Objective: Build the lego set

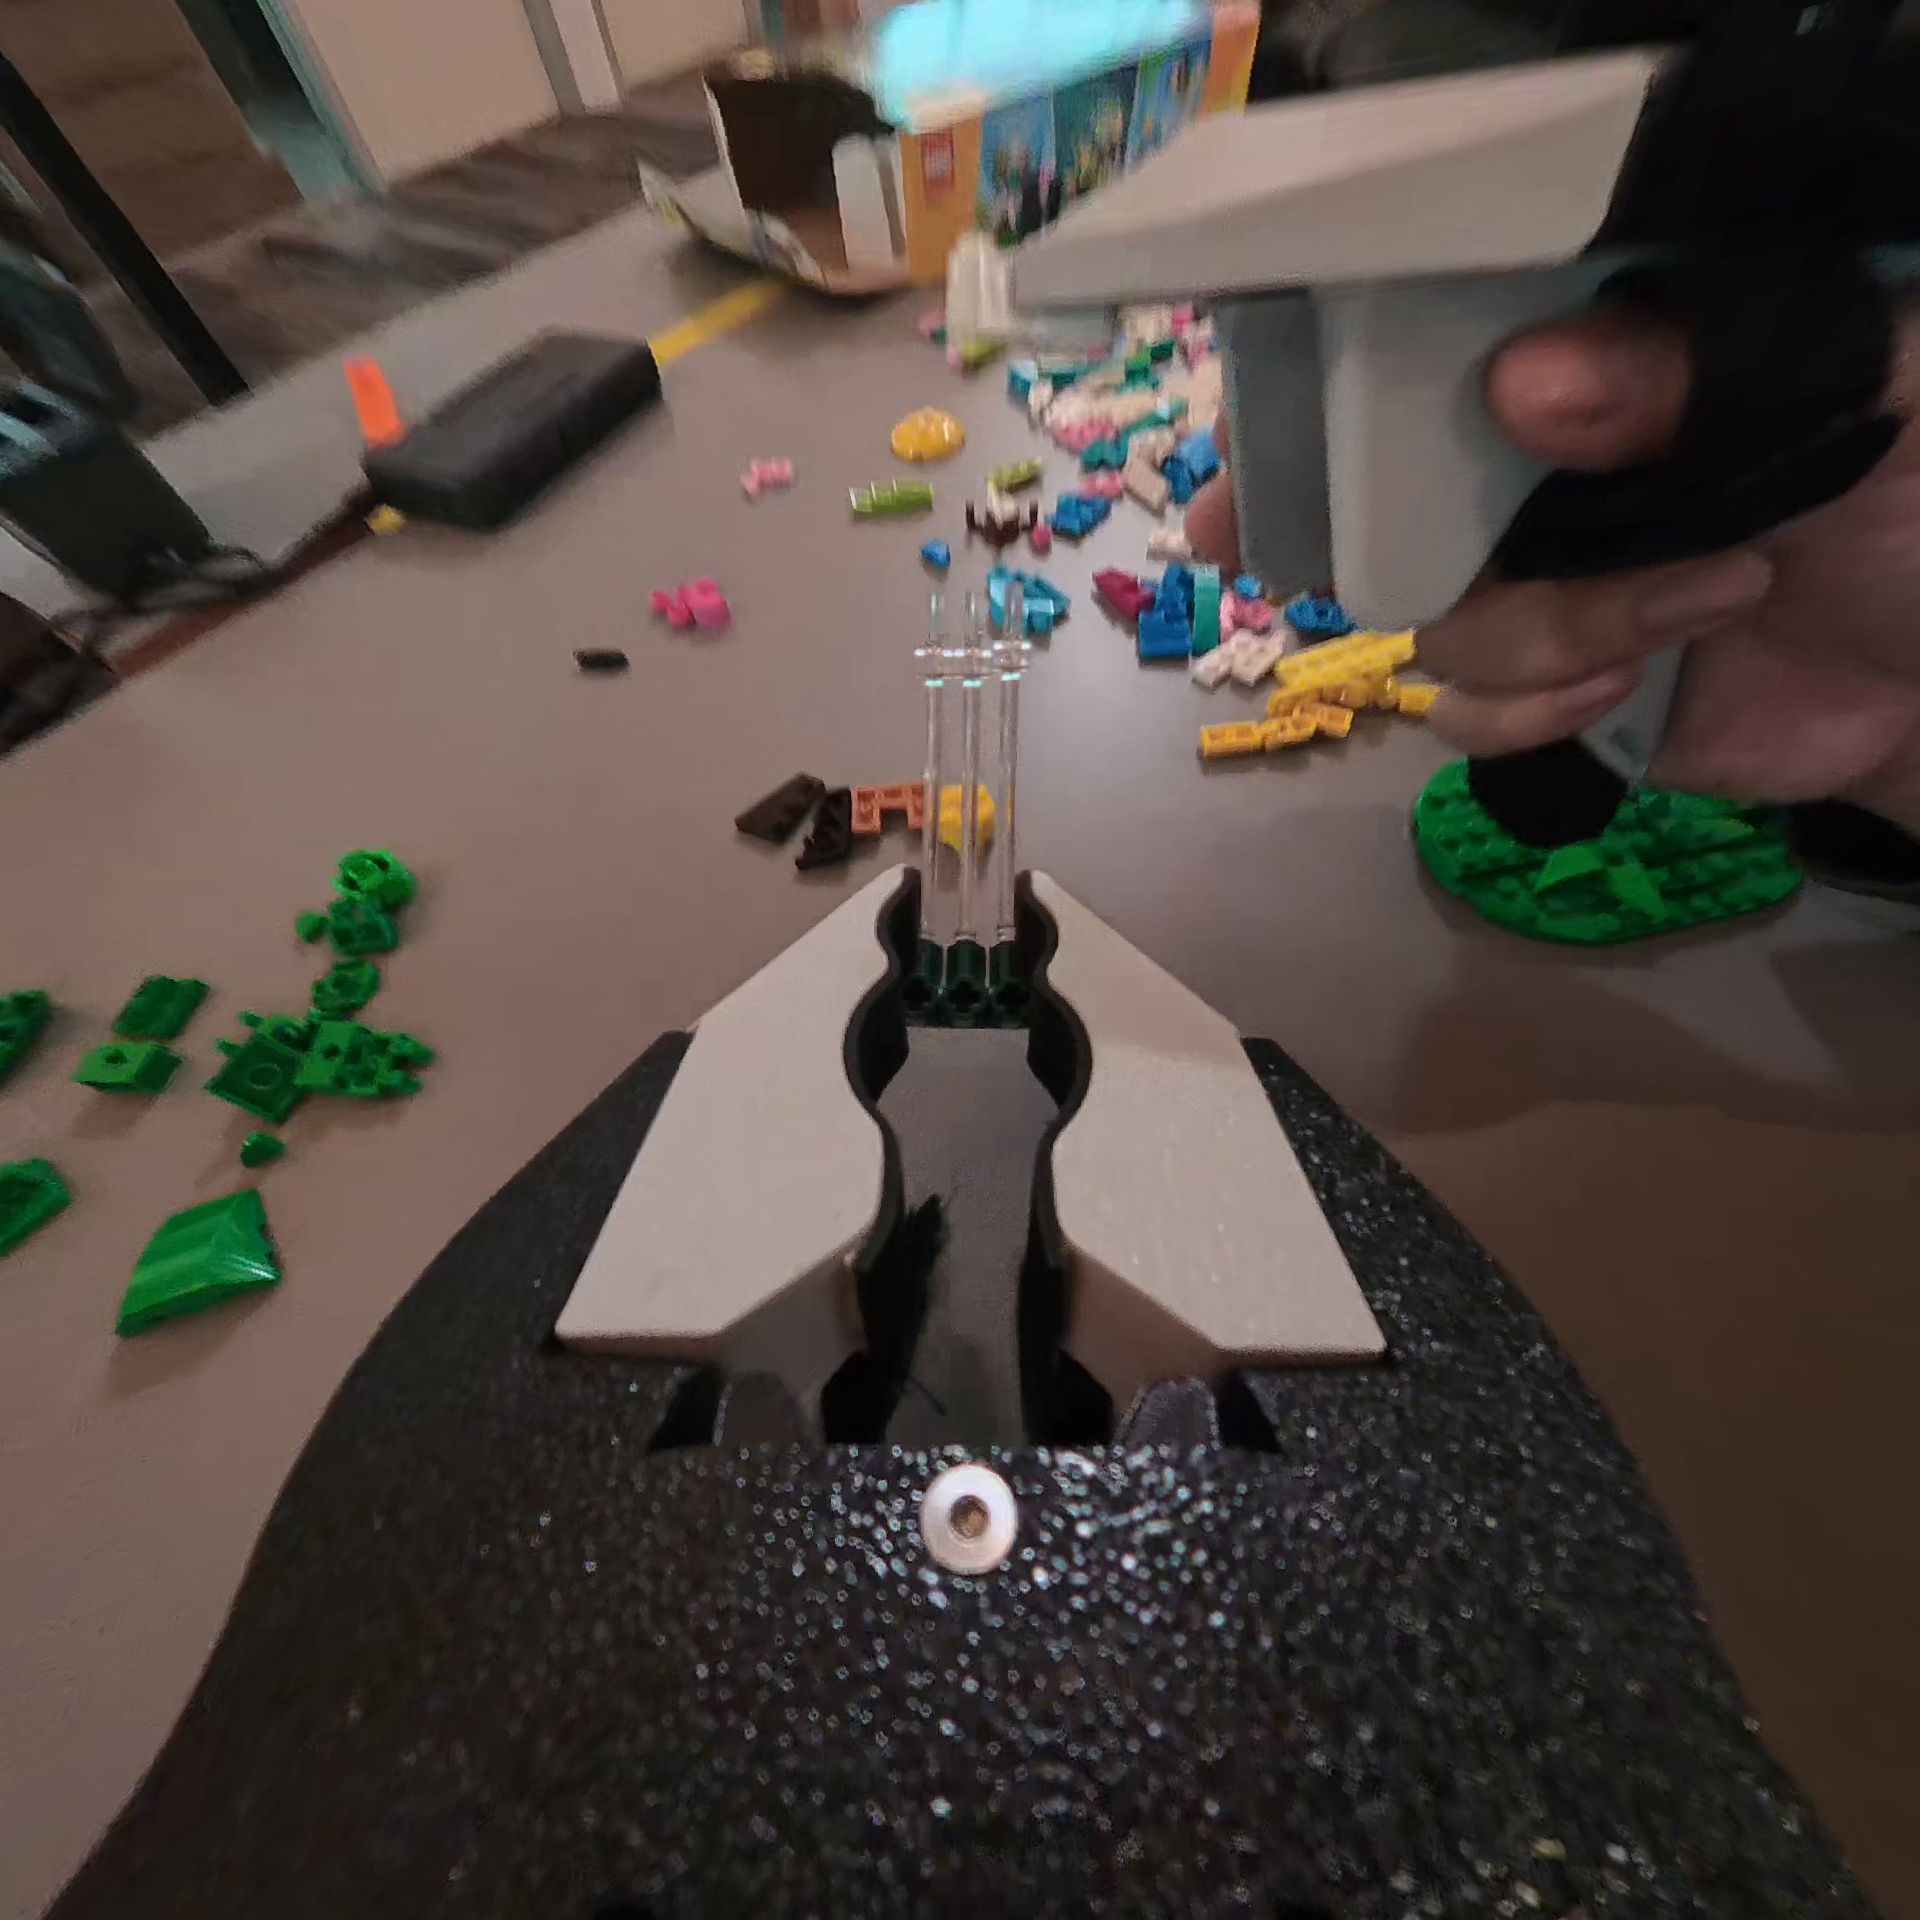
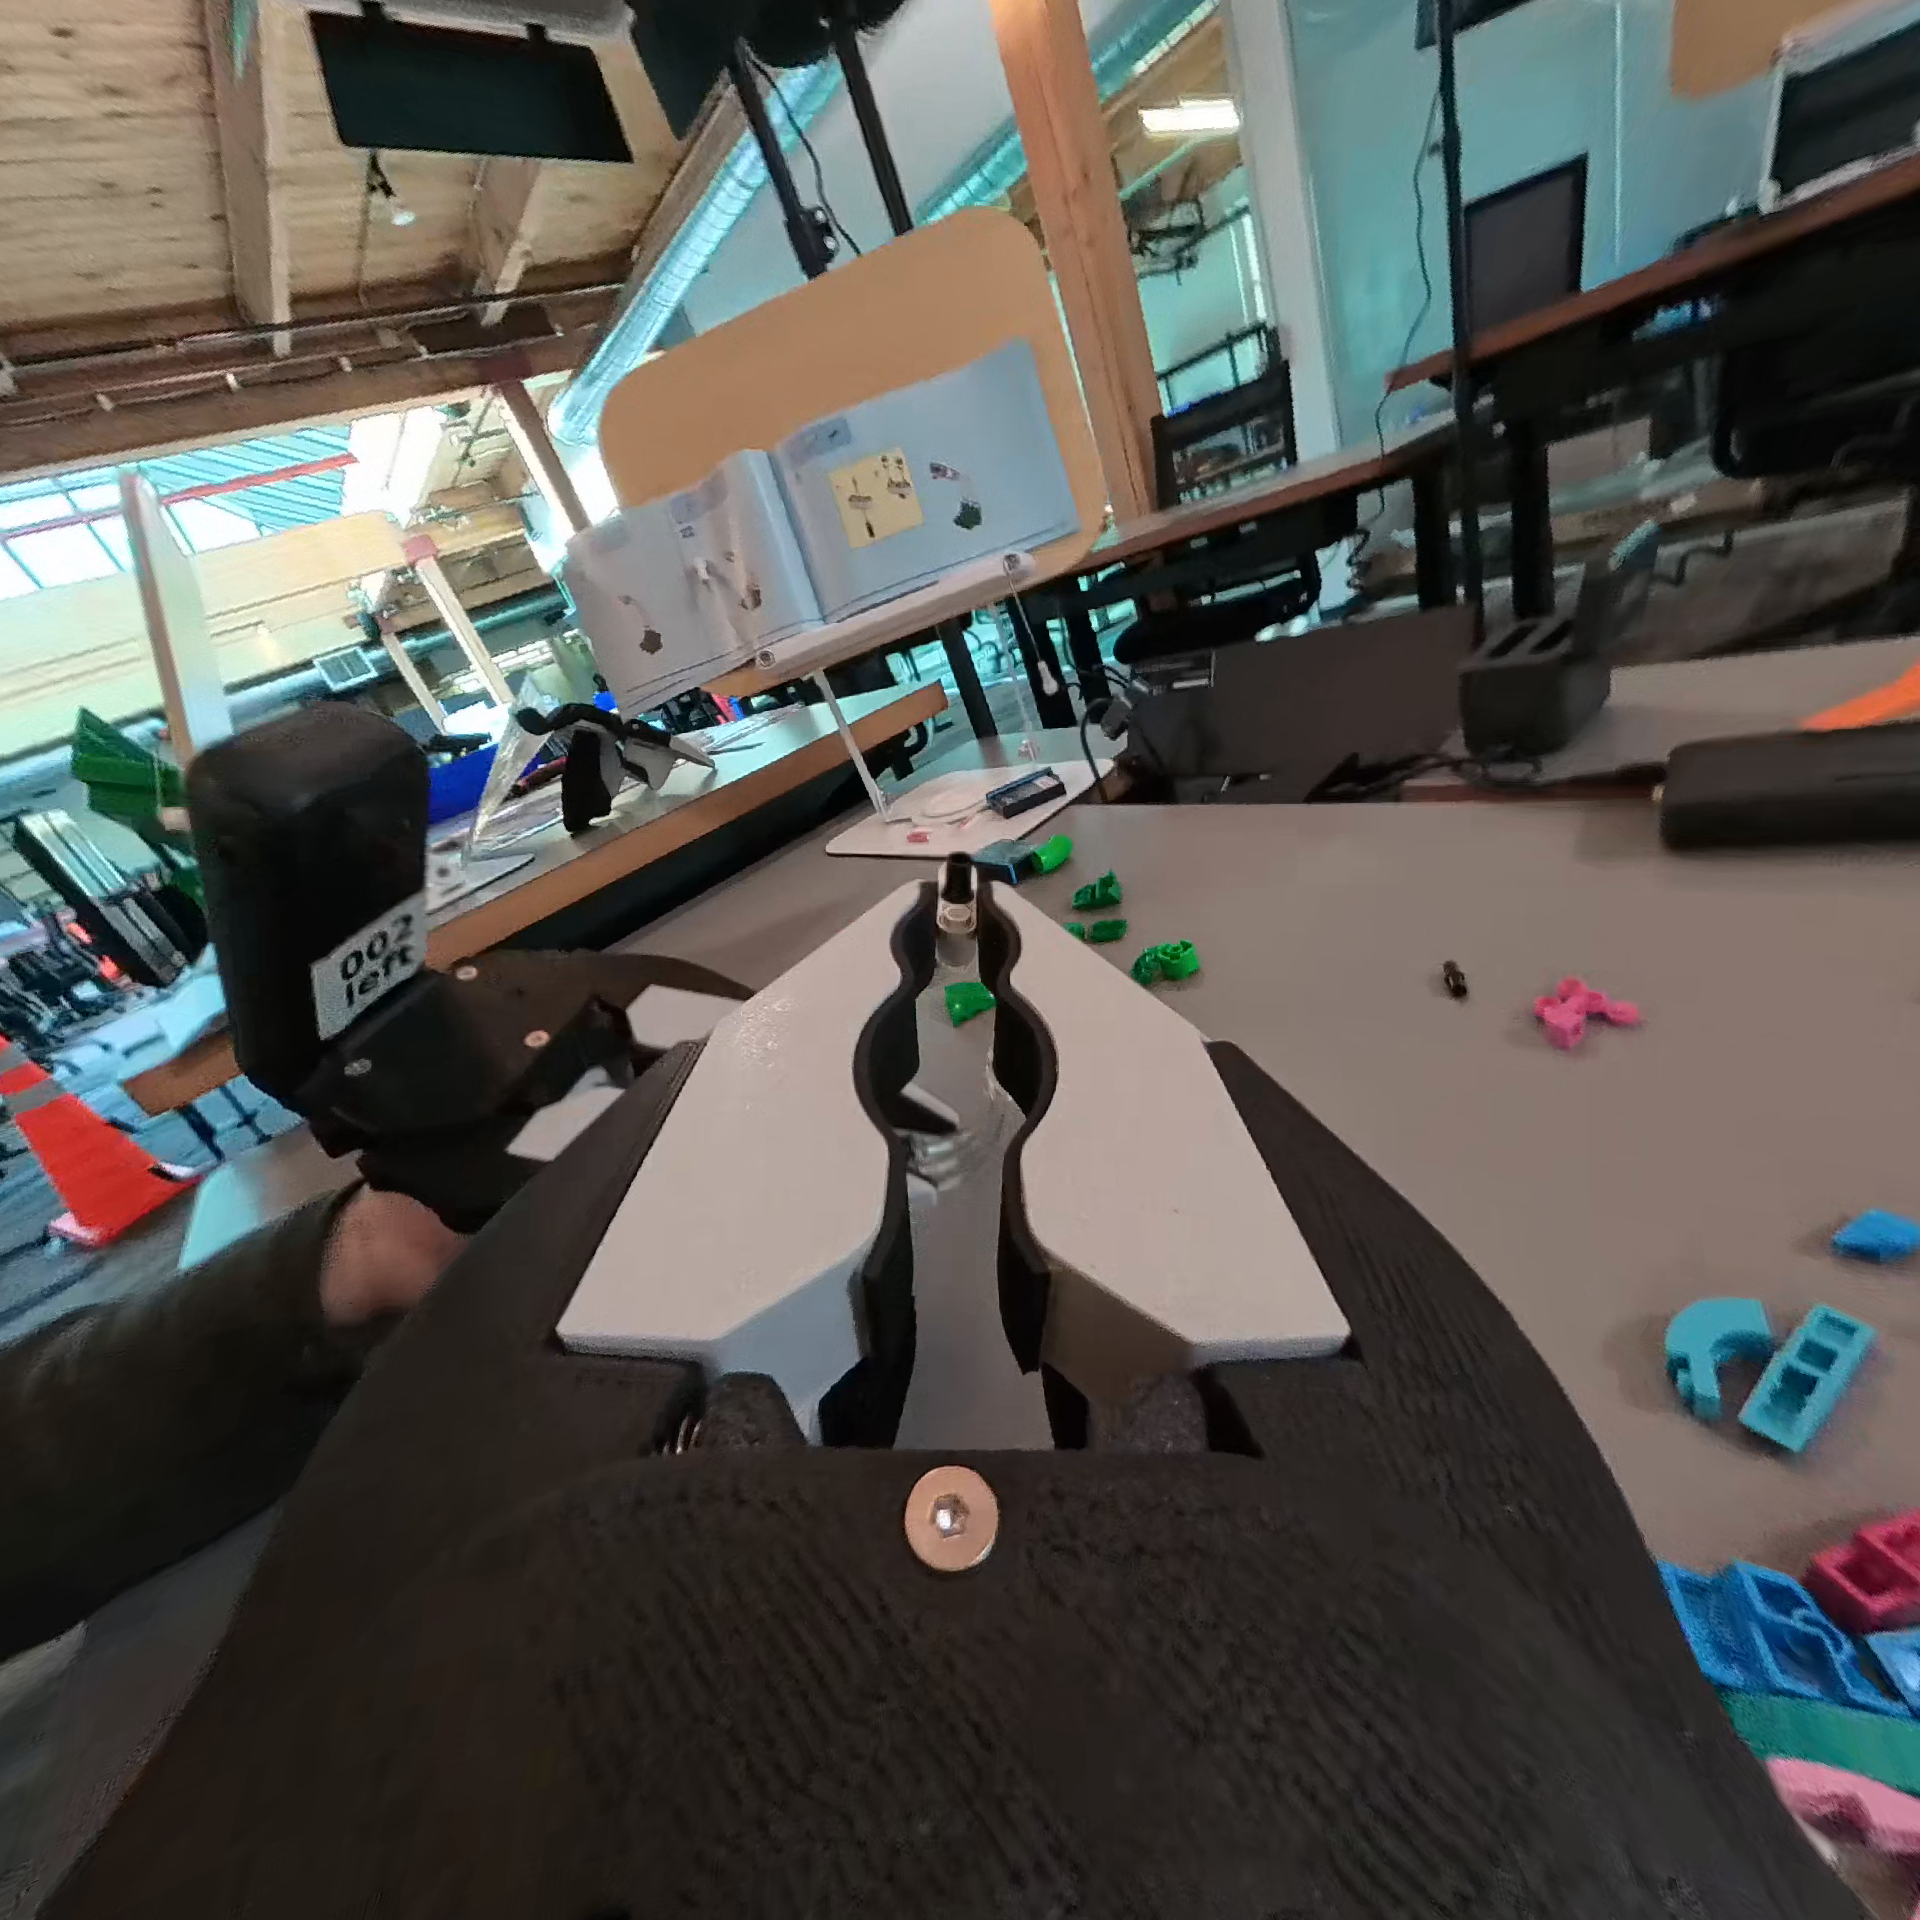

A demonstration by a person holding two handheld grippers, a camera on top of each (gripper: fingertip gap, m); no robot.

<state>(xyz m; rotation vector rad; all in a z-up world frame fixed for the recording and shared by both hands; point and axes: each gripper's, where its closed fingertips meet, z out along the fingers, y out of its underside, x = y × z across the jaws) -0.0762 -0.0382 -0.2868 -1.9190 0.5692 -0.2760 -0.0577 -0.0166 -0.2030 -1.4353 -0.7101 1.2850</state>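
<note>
Left gripper (image 1: pixel 966 914): jaws clamped on dark-green block base (image 1: pixel 966 982) bearing three clear plastic rods (image 1: pixel 971 748). Rods likely light, brittle; hold base. Right gripper (image 2: pixel 958 902): pinching small clear-and-black peg (image 2: pixel 956 896).

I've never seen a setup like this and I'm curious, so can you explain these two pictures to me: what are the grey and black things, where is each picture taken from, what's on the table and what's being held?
There is no robot here. A person holds a hand-operated claw in each hand, and each carries a camera looking forward along its two grey fingers. One picture comes from the left claw, the other from the right claw.

The left claw is shut on a dark green piece with three clear rods pointing forward. The right claw is shut on a small clear and black piece.

On the grey table lie loose bricks: green pieces, a mixed colourful pile, and a round green base plate. An opened set box stands at the back, and an open instruction booklet sits on a stand.
</note>
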